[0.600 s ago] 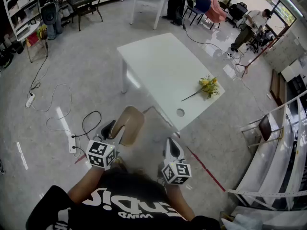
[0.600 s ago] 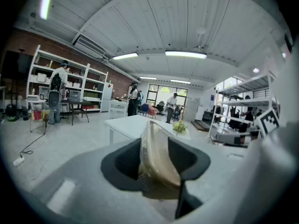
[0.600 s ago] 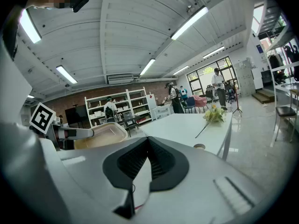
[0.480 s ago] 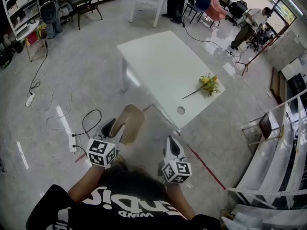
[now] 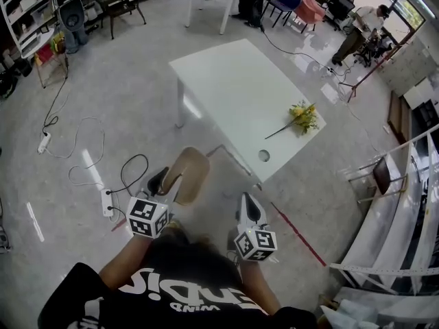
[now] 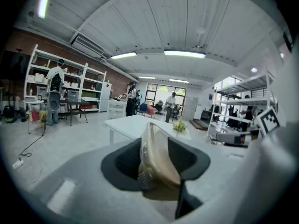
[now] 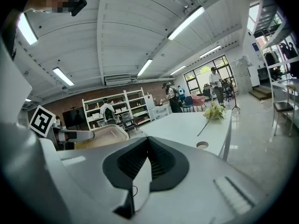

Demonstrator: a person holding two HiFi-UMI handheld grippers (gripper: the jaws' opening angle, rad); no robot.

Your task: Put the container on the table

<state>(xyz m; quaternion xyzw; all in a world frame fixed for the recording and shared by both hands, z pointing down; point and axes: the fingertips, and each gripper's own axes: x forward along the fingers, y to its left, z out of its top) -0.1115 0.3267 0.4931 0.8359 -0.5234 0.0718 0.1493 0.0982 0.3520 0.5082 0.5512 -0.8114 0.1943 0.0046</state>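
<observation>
It is a large workshop with a pale polished floor (image 5: 103, 115). Shelves (image 5: 27, 19) stand along the far left wall and a power strip (image 5: 106, 202) trails its cable across the ground.

The person stands in front of the table, a tool in each hand. The left gripper (image 5: 164, 184) is clamped on the rim of the beige container (image 5: 188, 177), with the jaws spread wide around its edge. The container hangs in the air above the floor, tilted on its side, short of the table's near corner and not over it.

The right gripper (image 5: 248, 204) is beside it, jaws pressed together with nothing between them.

Further on, the white table (image 5: 233, 94) carries only a sprig of yellow flowers (image 5: 304, 117) towards its right end, so there is plenty of bare top.

As I judge it, the pick-up is done. What is left is carrying the container over the table, lowering it and letting go.
</observation>
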